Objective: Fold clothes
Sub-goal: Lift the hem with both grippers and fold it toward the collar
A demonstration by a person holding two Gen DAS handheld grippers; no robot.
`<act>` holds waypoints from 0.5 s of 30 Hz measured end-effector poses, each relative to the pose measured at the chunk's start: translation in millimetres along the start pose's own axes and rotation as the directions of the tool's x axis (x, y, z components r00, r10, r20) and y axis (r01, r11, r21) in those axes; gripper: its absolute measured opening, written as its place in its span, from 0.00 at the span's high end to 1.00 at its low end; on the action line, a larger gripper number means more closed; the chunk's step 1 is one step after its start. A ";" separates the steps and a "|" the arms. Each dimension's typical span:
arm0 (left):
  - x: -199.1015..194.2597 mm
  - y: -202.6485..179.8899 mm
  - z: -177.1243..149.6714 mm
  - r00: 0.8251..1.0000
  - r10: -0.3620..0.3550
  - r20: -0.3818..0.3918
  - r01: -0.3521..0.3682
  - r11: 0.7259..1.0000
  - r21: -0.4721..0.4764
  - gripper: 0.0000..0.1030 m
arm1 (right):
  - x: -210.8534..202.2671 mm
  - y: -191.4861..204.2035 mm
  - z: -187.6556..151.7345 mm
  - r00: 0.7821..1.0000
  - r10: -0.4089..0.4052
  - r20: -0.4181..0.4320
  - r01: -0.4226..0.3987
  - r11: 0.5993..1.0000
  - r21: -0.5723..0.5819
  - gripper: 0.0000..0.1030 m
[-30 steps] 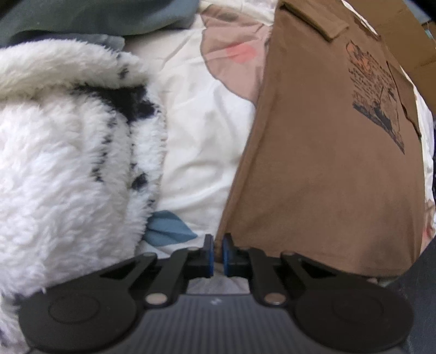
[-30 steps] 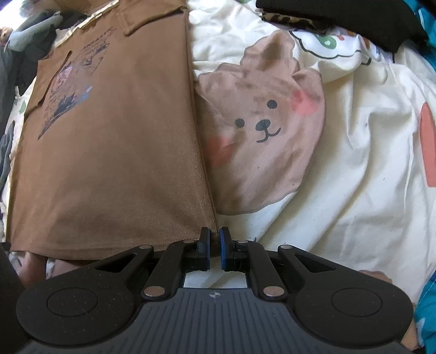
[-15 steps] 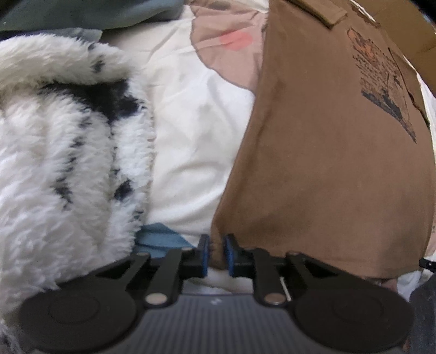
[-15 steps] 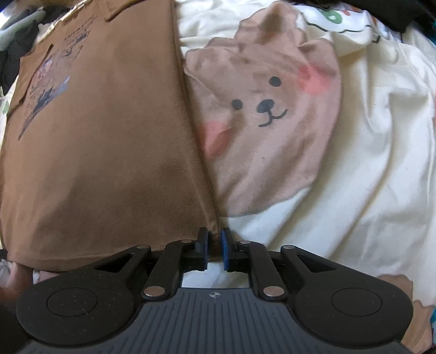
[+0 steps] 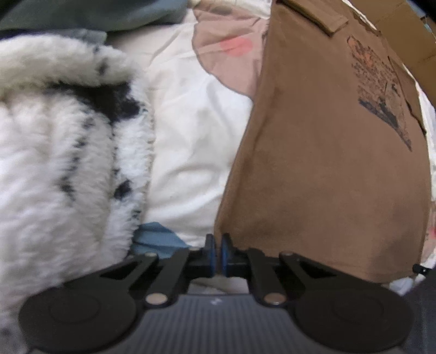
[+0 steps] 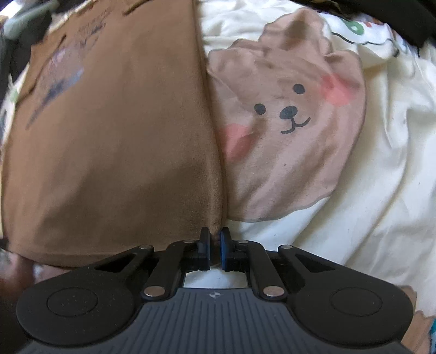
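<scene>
A brown T-shirt (image 5: 327,163) with a dark printed graphic lies stretched out on a cream bedsheet, its sleeves folded in. My left gripper (image 5: 217,253) is shut on the shirt's near left hem corner. My right gripper (image 6: 215,245) is shut on the shirt's (image 6: 114,141) near right hem corner. The hem between the two grippers is lifted slightly off the sheet. The collar end lies far from me.
A fluffy white blanket with black spots (image 5: 62,163) is piled left of the shirt. The sheet has a bear print (image 6: 288,114) right of the shirt. Dark clothing (image 6: 381,16) lies at the far right, a grey-green garment (image 5: 90,13) at the far left.
Both grippers have closed tighter on the hem corners and pushed a little forward, and the near hem has risen slightly. The left jaws opened briefly, then closed again.
</scene>
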State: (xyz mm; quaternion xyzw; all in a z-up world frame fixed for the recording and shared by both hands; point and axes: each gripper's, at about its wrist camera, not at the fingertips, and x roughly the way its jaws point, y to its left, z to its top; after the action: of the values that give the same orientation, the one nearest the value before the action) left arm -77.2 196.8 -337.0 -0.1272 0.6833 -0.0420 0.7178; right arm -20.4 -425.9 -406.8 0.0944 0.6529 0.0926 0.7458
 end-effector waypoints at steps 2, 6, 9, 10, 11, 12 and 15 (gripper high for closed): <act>-14.5 1.1 1.2 1.000 -0.020 0.011 0.020 1.000 -0.003 0.96 | -9.9 -1.7 -1.3 1.000 0.007 0.003 -0.007 1.000 -0.024 0.96; -45.9 6.8 8.6 0.997 -0.067 0.040 0.067 0.998 -0.005 0.96 | -42.1 -5.5 1.9 0.998 0.040 0.055 -0.038 0.999 -0.039 0.96; -65.5 29.7 22.2 0.995 -0.087 0.041 0.086 0.996 0.026 0.96 | -61.5 -4.3 4.7 0.995 0.058 0.086 -0.053 0.997 -0.058 0.96; -66.3 30.1 24.8 0.995 -0.090 0.042 0.089 0.996 0.031 0.96 | -67.8 -7.4 5.7 0.994 0.062 0.093 -0.056 0.996 -0.067 0.96; -69.2 29.1 24.9 0.995 -0.093 0.045 0.092 0.995 0.033 0.96 | -70.7 -6.7 4.6 0.993 0.064 0.099 -0.057 0.996 -0.073 0.96; -69.3 27.9 24.3 0.994 -0.096 0.048 0.094 0.995 0.034 0.96 | -74.2 -6.5 4.0 0.992 0.067 0.103 -0.059 0.995 -0.078 0.96; -62.8 24.1 21.6 0.994 -0.098 0.052 0.097 0.995 0.037 0.96 | -81.9 -5.9 2.2 0.991 0.072 0.110 -0.063 0.994 -0.088 0.96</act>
State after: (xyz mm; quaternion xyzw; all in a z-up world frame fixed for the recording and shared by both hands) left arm -62.5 237.5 -281.1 -0.1493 0.6559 -0.0852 0.7350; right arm -28.8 -453.1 -329.7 0.0901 0.6015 0.1397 0.7814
